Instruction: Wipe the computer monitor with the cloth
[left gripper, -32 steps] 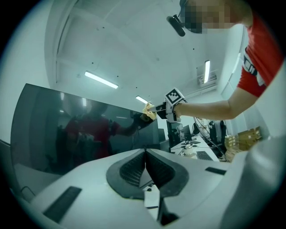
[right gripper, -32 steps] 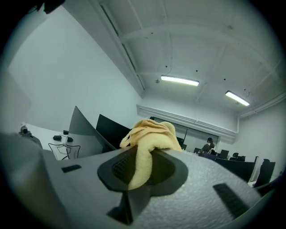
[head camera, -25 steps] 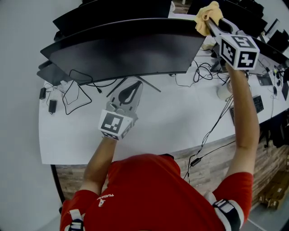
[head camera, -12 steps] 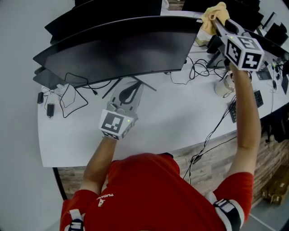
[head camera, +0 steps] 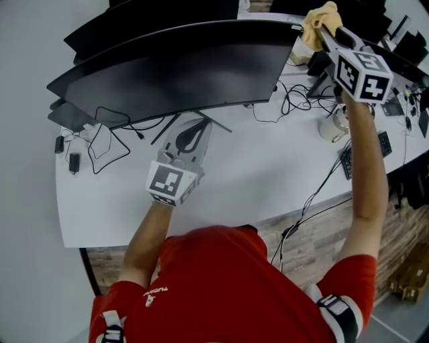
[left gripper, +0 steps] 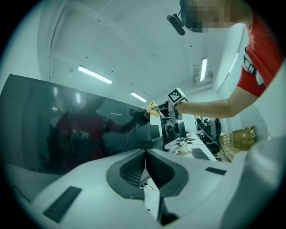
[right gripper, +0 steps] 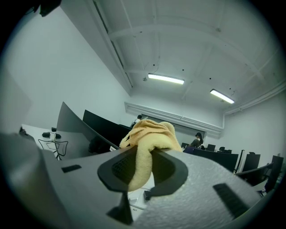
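**Yellow cloth barely shifts at the monitor's top right corner**

Over the last second the right gripper (head camera: 323,30), pinching the cloth (head camera: 319,19), has edged only slightly along the upper right corner of the monitor (head camera: 174,70). I judge the wipe to be at one end of a stroke, with most of the dark curved screen left to cover. The left gripper (head camera: 194,130) has not moved: its jaws are pressed together on nothing, low over the white surface (head camera: 255,167) by the monitor's stand. Loose cables (head camera: 100,142) and a mug (head camera: 333,128) lie there. Beyond are more dark screens, white walls and strip lights.
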Tool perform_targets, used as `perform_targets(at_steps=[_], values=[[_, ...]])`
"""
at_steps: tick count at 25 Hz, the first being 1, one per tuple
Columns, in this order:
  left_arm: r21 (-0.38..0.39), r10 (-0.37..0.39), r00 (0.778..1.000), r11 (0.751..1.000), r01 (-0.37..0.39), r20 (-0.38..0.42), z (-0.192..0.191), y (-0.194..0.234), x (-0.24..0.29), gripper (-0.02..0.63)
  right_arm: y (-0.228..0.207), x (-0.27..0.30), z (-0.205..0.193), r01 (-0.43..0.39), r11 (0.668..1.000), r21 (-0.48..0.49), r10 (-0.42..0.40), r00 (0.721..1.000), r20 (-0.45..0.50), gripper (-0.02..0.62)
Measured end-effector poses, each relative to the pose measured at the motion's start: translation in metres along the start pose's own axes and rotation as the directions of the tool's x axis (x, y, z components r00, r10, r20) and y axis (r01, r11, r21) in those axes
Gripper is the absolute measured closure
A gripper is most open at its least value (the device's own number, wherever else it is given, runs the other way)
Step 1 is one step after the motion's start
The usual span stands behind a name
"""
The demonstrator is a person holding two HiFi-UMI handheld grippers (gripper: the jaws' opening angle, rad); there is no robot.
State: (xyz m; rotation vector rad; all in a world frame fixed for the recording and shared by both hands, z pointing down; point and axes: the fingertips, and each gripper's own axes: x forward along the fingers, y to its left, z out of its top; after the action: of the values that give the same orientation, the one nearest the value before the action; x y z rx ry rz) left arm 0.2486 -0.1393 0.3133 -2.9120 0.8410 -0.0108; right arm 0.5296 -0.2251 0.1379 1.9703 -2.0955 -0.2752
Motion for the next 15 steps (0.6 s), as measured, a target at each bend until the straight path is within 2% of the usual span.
perform_targets(at_steps=[9,15], values=[[-0.003,0.003,1.0,1.0,-0.003,-0.01,-0.002,-0.001,-0.001,0.597,0.022,0.011,-0.02,-0.042,0.998,-0.045,0.04,0.998,-0.046,0.525],[-0.003,0.001,1.0,1.0,-0.001,-0.012,-0.008,-0.001,-0.004,0.597,0.029,0.01,-0.021,-0.043,0.997,-0.067,0.042,0.999,-0.02,0.525]])
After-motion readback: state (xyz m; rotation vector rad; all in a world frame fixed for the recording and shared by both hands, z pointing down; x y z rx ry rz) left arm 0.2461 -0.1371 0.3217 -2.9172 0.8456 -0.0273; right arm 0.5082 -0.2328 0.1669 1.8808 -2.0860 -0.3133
